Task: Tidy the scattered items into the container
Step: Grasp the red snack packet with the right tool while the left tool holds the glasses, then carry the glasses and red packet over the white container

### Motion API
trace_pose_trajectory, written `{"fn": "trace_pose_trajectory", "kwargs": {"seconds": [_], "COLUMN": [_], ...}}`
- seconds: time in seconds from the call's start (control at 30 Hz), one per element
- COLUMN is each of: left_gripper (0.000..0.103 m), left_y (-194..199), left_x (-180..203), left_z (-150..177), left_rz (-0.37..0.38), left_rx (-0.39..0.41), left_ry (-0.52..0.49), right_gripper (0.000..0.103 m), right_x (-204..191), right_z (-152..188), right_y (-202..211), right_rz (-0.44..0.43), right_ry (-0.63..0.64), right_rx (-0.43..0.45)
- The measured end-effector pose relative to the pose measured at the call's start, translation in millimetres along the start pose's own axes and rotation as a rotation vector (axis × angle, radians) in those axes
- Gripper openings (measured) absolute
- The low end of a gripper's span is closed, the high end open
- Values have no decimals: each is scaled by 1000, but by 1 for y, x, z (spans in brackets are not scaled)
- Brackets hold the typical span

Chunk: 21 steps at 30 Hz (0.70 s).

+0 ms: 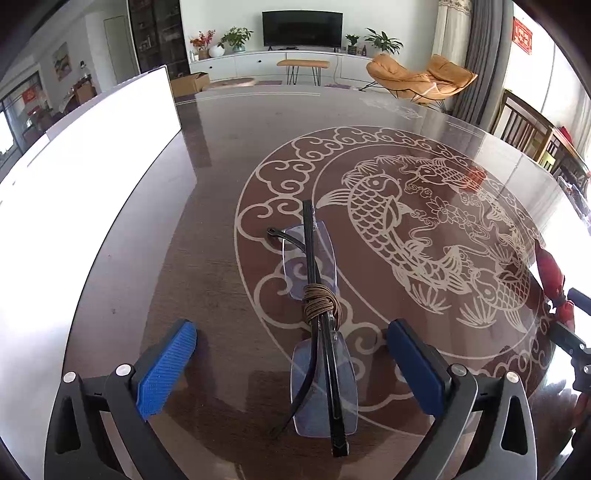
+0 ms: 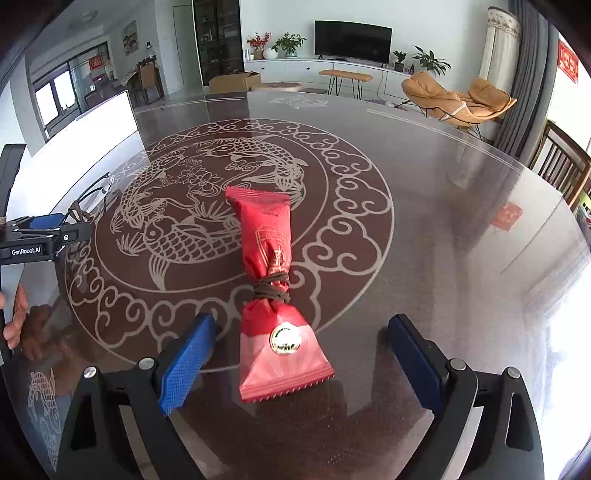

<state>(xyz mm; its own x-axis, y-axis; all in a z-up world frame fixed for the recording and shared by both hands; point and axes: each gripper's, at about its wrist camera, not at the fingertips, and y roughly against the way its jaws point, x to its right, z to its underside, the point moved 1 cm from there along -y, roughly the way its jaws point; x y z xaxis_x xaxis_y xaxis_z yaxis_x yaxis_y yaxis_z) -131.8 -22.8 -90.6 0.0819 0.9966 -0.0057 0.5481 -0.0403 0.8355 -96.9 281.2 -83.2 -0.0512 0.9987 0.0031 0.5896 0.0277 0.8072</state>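
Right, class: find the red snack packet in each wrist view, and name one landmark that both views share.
Left wrist view: the red snack packet shows only partly at the far right edge.
Right wrist view: the packet lies centre frame on the table, between the open blue fingers, a brown cord tied round its middle.
Shared landmark: the television on the far wall.
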Motion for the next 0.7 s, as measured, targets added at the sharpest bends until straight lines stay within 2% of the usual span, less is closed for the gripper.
{"fn": "trace_pose_trajectory", "kwargs": {"seconds": [0.07,0.1,0.13,0.17,0.2,0.23,0.27,0.3,0.37,0.53,0.7], "left_gripper": [103,103,103,95,82,46,22,22,11,11,11], "left_y": [1,1,-1,-1,1,4,5,6,13,43,62], "left_x": [5,11,15,14,14,14,14,13,10,5,10], "left_z": [1,0,-2,-5,-8,-13,-17,-19,-19,0,32], "left_rz": [4,29,42,49,53,61,71,95,107,155,194], "left_rx": [3,11,15,17,28,36,24,12,18,44,33], "left_ry": [-1,-38,-67,-72,-78,-90,-99,-97,-95,-86,-76], "right_gripper": [96,95,90,80,41,25,25,24,24,24,24], "right_x": [-1,-3,-4,-5,-6,-6,-4,-1,4,5,-23], "right_z": [-8,-10,-10,-10,-10,-8,-7,-5,-1,2,11], "right_y": [-5,-5,-4,-2,1,3,4,6,12,44,45], "right_rz": [-12,-17,-26,-38,-32,-25,-34,-49,-82,-202,-248], "right_ry": [15,21,25,28,30,21,-1,-26,-75,-139,-113], "right_rx": [-1,2,9,22,39,48,49,53,54,95,52]}}
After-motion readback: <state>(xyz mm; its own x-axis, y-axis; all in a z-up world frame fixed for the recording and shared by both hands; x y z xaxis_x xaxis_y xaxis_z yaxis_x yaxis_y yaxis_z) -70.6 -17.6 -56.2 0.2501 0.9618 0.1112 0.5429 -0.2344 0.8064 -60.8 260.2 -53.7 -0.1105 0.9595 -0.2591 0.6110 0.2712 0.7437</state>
